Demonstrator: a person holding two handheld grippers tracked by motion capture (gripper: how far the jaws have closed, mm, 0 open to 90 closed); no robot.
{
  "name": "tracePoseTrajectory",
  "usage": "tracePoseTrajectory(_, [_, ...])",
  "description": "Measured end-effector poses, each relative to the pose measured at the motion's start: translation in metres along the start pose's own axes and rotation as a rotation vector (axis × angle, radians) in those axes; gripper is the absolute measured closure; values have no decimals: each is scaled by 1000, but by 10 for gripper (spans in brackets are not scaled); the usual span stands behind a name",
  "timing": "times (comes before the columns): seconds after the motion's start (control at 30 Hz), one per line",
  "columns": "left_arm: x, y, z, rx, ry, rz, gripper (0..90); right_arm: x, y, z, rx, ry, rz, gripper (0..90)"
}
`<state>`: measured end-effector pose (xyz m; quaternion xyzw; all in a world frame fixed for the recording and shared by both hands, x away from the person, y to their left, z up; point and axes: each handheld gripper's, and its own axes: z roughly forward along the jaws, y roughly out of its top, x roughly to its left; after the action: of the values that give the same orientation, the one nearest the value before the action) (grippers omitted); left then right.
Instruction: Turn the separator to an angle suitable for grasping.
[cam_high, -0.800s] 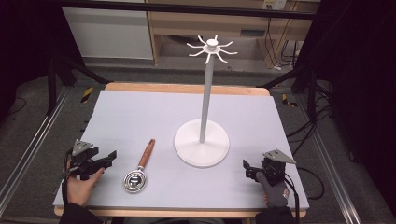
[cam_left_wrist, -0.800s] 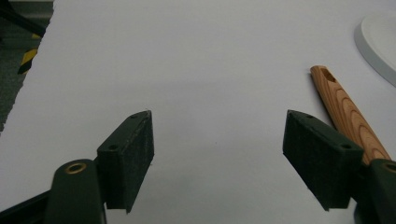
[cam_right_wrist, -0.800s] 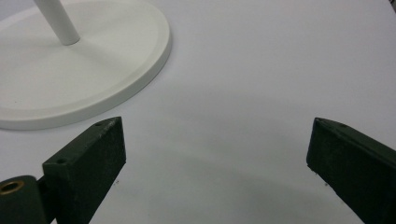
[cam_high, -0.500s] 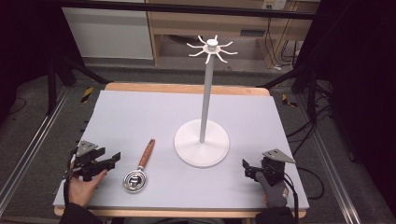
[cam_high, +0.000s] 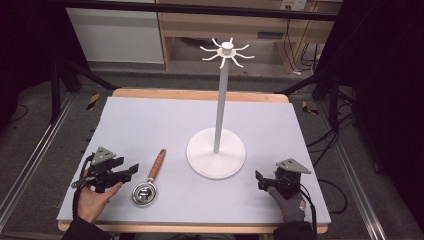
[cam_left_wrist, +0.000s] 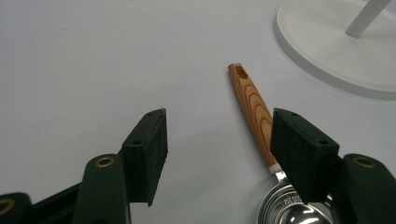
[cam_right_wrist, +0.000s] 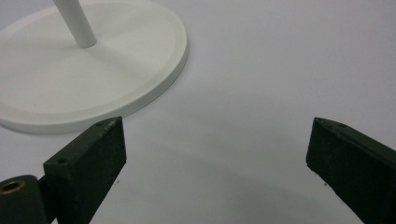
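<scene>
A metal measuring spoon (cam_high: 145, 192) with a wooden handle (cam_high: 157, 164) lies on the grey mat, its bowl toward the person. My left gripper (cam_high: 131, 171) hovers just left of the spoon, jaws open, nothing between them. In the left gripper view the wooden handle (cam_left_wrist: 252, 105) runs up past the right jaw and the metal bowl (cam_left_wrist: 289, 210) sits at the bottom. A white stand (cam_high: 216, 152) with a tall pole and hooked arms at the top rises mid-table. My right gripper (cam_high: 260, 181) rests open near the mat's front right, beside the stand's round base (cam_right_wrist: 93, 70).
The grey mat (cam_high: 150, 125) covers a wooden table. Dark floor, cables and metal rails surround it. A wooden shelf unit stands beyond the far edge.
My left gripper has moved right, closer to the spoon. The right gripper and the spoon have stayed put.
</scene>
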<state>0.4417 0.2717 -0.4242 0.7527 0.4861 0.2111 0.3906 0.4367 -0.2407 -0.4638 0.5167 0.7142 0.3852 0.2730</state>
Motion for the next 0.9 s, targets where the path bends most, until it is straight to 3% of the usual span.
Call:
tracePoseTrajectory(0.2, [-3, 18, 3, 3, -19, 8, 391, 0, -1, 2, 20, -1, 7, 58])
tracePoseTrajectory(0.37, [-16, 39, 8, 13, -36, 29, 414, 0, -1, 2, 26, -6, 9, 58])
tracePoseTrajectory(0.57, [-24, 41, 15, 54, -27, 62, 443, 0, -1, 3, 32, -2, 0, 60])
tracePoseTrajectory(0.63, [-26, 41, 19, 64, -37, 48, 458, -1, -1, 3, 37, -5, 5, 58])
tracePoseTrajectory(0.7, [-28, 39, 24, 80, -34, 61, 463, -1, -1, 3, 40, -7, 5, 57])
tracePoseTrajectory(0.9, [-34, 28, 46, 161, -40, 78, 519, 0, -3, 5, 54, -5, -7, 58])
